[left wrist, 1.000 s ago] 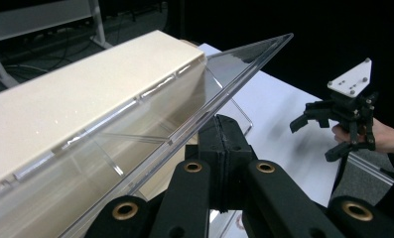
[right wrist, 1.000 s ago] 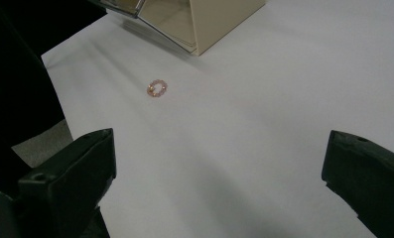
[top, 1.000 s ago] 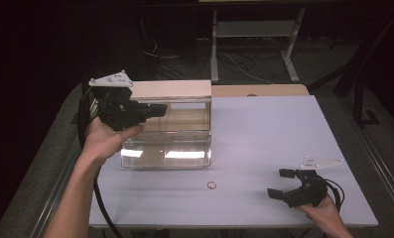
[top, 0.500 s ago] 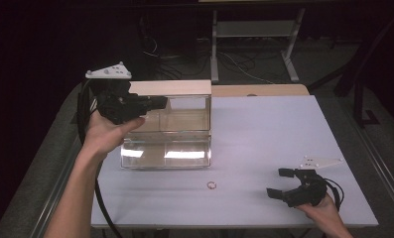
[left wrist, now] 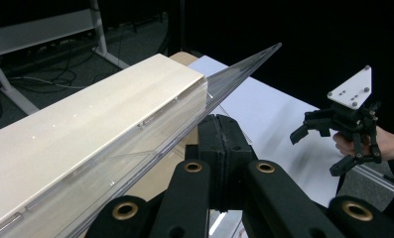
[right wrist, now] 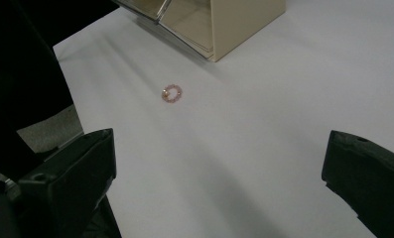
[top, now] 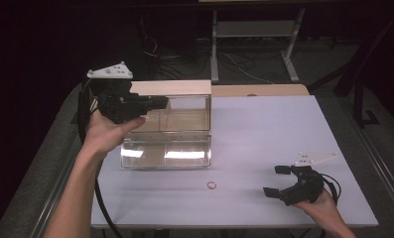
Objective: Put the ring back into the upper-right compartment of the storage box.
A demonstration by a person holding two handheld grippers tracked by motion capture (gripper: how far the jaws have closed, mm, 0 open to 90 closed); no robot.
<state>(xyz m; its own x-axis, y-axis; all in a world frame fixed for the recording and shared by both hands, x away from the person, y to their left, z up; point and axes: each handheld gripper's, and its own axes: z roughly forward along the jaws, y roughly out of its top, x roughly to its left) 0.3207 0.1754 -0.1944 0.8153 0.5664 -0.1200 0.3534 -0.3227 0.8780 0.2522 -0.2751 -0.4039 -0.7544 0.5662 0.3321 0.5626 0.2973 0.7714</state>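
while the right gripper waits with its jaws spread wide and empty, the small pink beaded ring lies on the white table top ahead of it, a little left of its line, with bare surface between. picking it up looks like the step in hand: move forward, centre, clench. beyond the ring stands the clear plastic box with a beige base; the left gripper, clenched on the clear lid, holds it raised.
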